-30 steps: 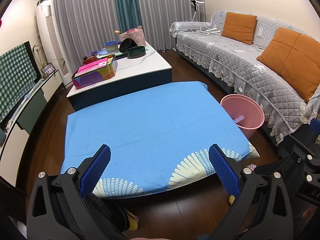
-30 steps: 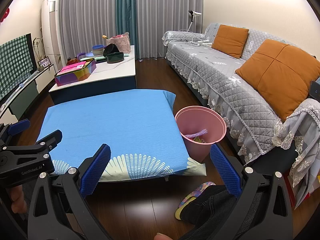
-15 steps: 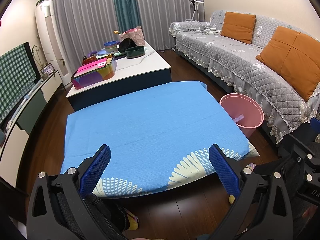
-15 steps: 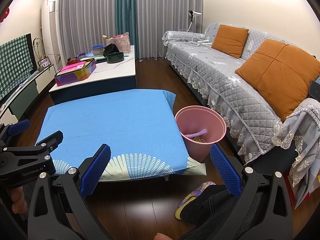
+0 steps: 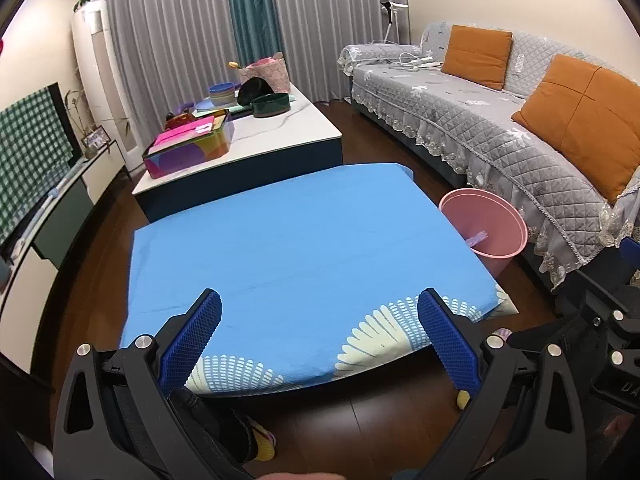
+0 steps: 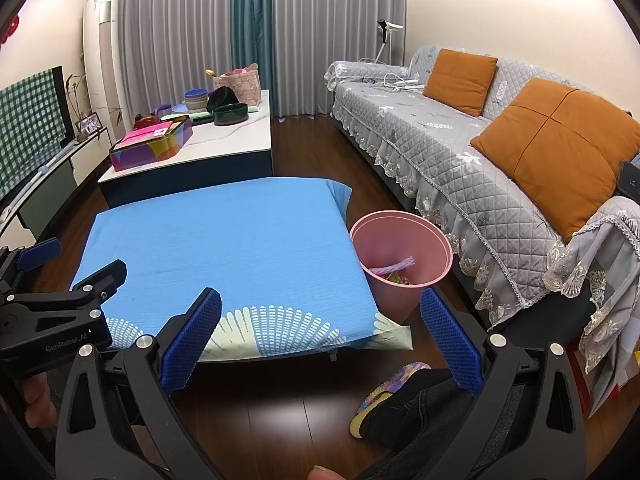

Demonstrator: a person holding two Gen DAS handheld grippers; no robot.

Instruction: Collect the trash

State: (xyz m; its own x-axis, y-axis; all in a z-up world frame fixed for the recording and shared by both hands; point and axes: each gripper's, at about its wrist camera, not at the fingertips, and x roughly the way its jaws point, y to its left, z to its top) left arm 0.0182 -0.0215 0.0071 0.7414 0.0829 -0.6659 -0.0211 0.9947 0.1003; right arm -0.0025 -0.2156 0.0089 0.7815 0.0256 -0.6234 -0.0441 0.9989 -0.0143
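**Right wrist view: table bare, bin loaded, both grippers idle**

Item 1, step in hand. We hold the right gripper (image 6: 320, 336) and the left gripper (image 5: 318, 334) above the near edge of the blue-covered table (image 6: 224, 240), jaws spread wide on each and nothing between the pads. We see no trash on the cloth. The only trash we can make out lies inside the pink bin (image 6: 400, 256): a purple wrapper (image 6: 394, 267) and some coloured scraps beneath it. We judge the collecting done, or close to it, unless pieces lie out of view.

Item 2, next move. It calls for a look over the dark floor (image 6: 280, 396) and under the table's edges before we stop; any find would need a low reach and a firm pinch.

Item 3, edges and room. The bin stands just beside the table's right edge, between table and grey sofa (image 6: 460, 152); that gap is narrow. The white coffee table (image 6: 224, 140), crowded with a colourful box (image 6: 152, 144) and bowls, sits close behind. A slippered foot (image 6: 392, 384) occupies the floor near the table's front right corner. Above the cloth, room is open.
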